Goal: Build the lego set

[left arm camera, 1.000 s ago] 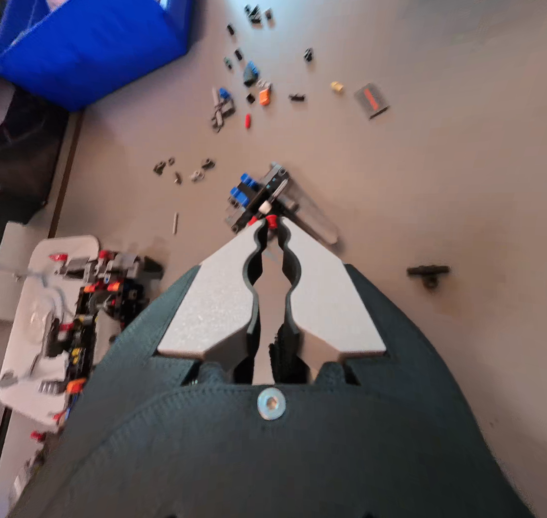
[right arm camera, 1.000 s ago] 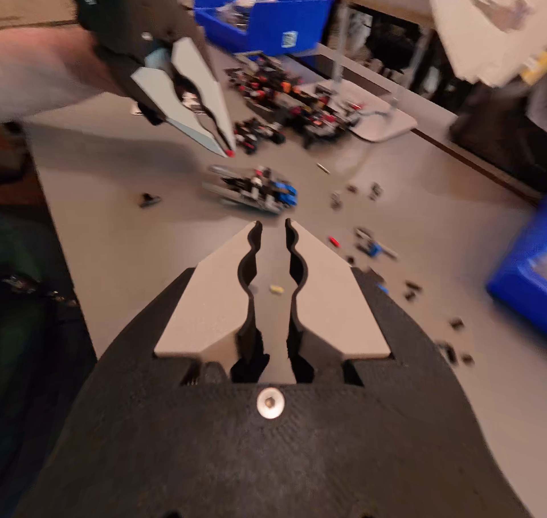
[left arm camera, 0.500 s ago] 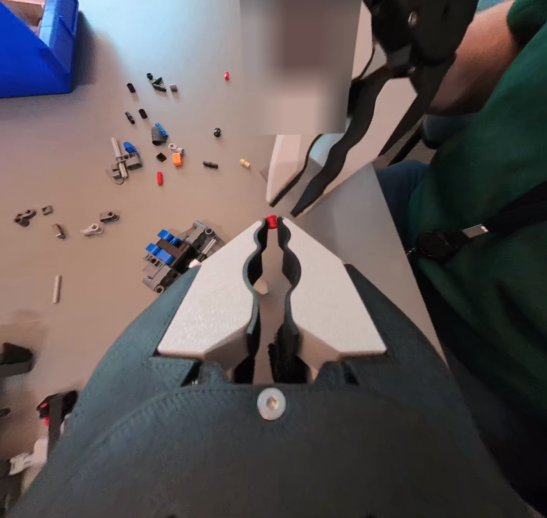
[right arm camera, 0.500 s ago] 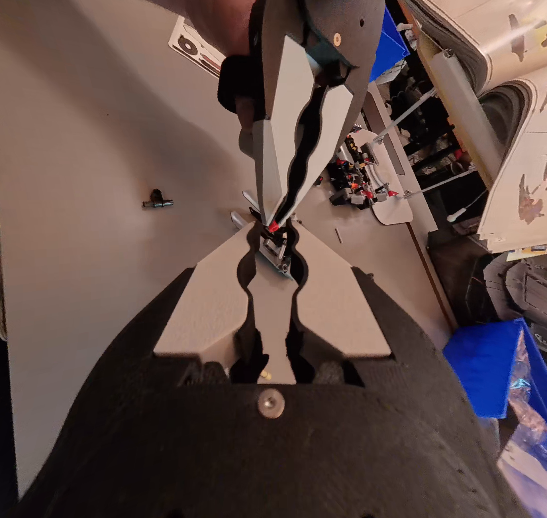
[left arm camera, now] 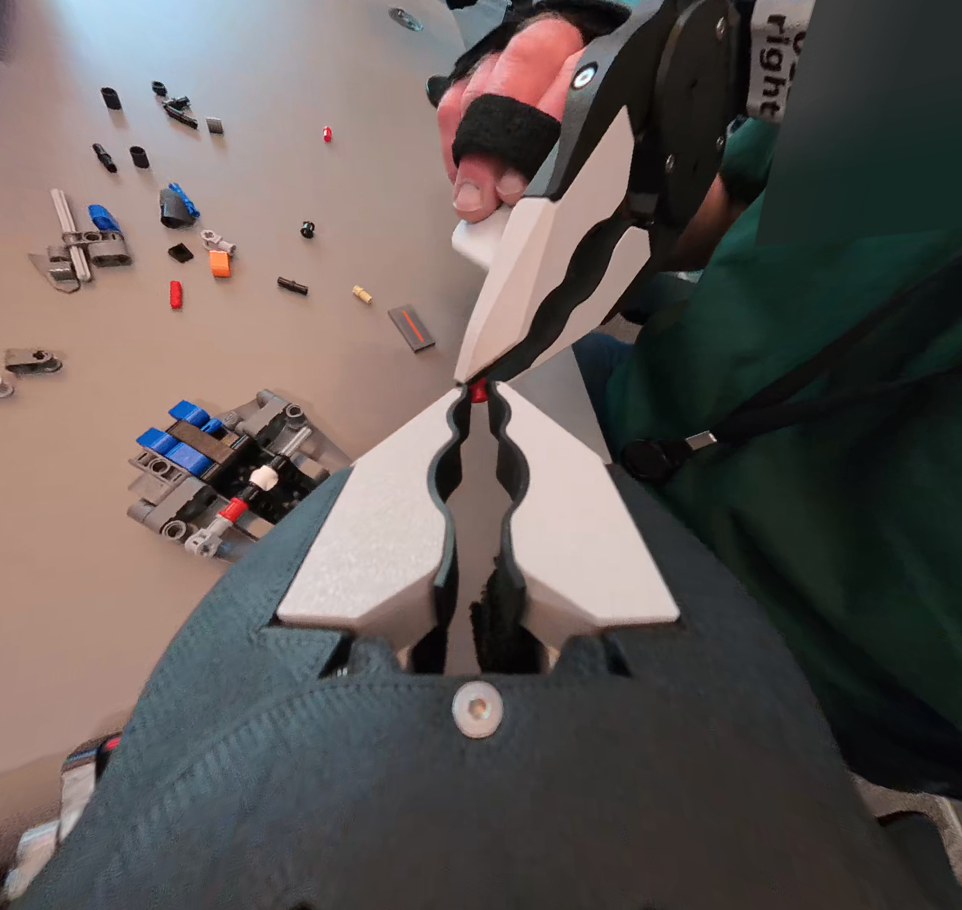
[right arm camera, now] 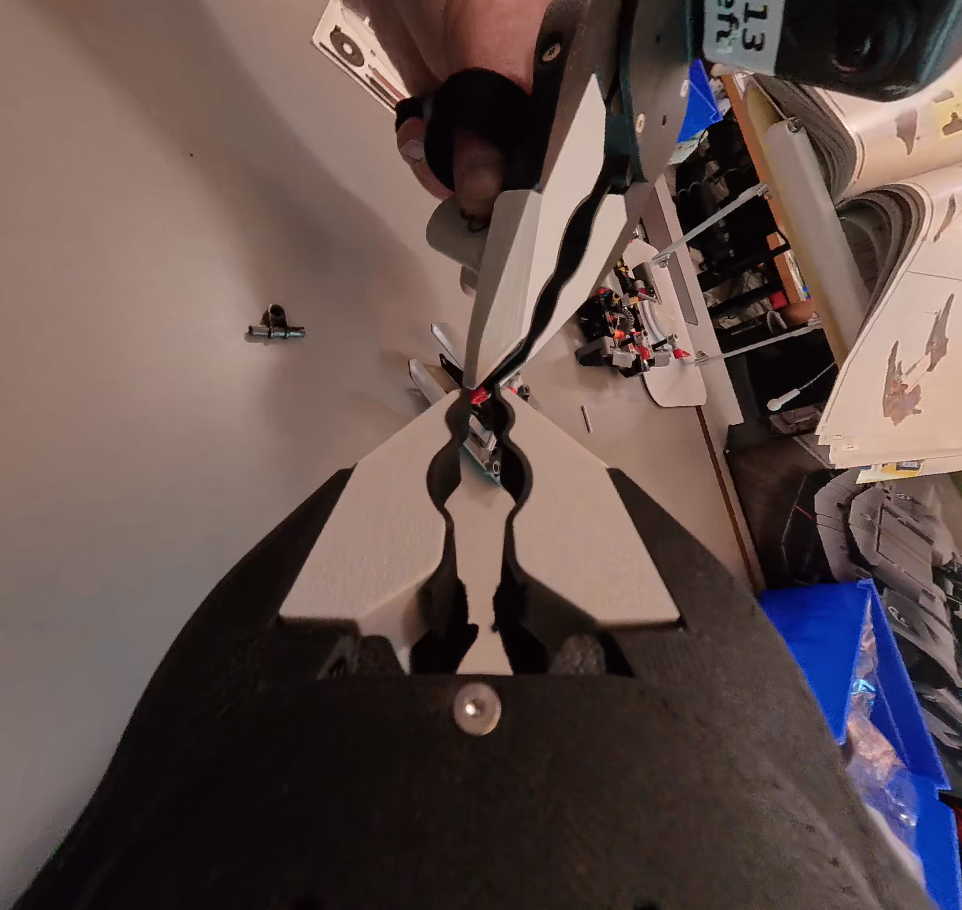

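A tiny red lego piece (left arm camera: 478, 390) is pinched in my left gripper (left arm camera: 478, 392), which is shut on it above the grey table (left arm camera: 291, 78). My right gripper (left arm camera: 483, 378) comes in from the upper right, tip to tip with the left. In the right wrist view my right gripper (right arm camera: 478, 397) has its tips closed around the same red piece (right arm camera: 478, 394), and my left gripper (right arm camera: 481, 383) comes down from above. A grey, black and blue sub-assembly (left arm camera: 224, 474) lies on the table below left; it also shows behind the right fingers (right arm camera: 481, 442).
Loose pieces lie scattered: an orange one (left arm camera: 220, 263), a red one (left arm camera: 176, 294), a dark tile with a red stripe (left arm camera: 411, 328), a black connector (right arm camera: 276, 331). A large model on a white stand (right arm camera: 624, 344), a blue bin (right arm camera: 843, 677) and an open booklet (right arm camera: 911, 338) are at the right. The tips of both grippers are at nearly the same place.
My left gripper lifted the red piece away from the sub-assembly and swung towards the right gripper. The right gripper came up to meet it and narrowed around the piece.
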Tool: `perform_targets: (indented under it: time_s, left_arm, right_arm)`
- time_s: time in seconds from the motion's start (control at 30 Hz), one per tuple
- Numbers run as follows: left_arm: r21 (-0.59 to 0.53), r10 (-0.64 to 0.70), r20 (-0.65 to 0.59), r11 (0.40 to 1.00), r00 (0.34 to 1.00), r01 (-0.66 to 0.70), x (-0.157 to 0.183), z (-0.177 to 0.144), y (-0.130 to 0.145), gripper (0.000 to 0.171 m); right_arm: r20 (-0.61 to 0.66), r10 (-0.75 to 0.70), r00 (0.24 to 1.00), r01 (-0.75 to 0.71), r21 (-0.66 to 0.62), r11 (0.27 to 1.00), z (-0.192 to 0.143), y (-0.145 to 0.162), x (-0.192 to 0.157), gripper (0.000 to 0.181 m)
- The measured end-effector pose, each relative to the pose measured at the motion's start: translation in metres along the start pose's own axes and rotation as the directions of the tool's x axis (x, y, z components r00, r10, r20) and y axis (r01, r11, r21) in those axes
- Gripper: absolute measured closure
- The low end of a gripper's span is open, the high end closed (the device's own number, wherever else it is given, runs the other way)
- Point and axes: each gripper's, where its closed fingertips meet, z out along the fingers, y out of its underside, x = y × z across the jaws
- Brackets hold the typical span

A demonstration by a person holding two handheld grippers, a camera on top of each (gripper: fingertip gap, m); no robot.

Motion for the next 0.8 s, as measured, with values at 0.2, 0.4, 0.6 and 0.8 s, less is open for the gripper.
perform_targets:
  time_s: [0.2, 0.4, 0.6, 0.8]
  left_arm:
    - [0.051, -0.045, -0.059, 0.998, 0.997, 0.048, 0.0033, -0.0017, -0.0068, 0.167]
    - [0.073, -0.067, -0.066, 0.995, 0.996, 0.071, 0.0023, -0.0021, -0.0096, 0.167]
    - [0.052, -0.064, -0.073, 0.996, 0.995, 0.068, 0.0044, 0.0010, -0.0079, 0.167]
    - [0.042, -0.084, -0.059, 0.995, 0.995, 0.086, 0.0009, 0.0041, -0.0062, 0.167]
  right_arm:
    - [0.007, 0.047, 0.999, -0.047, 0.041, 0.998, -0.0051, -0.0034, 0.0030, 0.177]
    - [0.020, 0.064, 0.998, -0.065, 0.058, 0.996, -0.0097, -0.0050, 0.0023, 0.170]
    - [0.017, 0.056, 0.998, -0.056, 0.043, 0.998, -0.0091, -0.0027, 0.0018, 0.176]
    - [0.044, 0.095, 0.995, -0.096, 0.031, 0.995, -0.0077, 0.0024, 0.0017, 0.177]
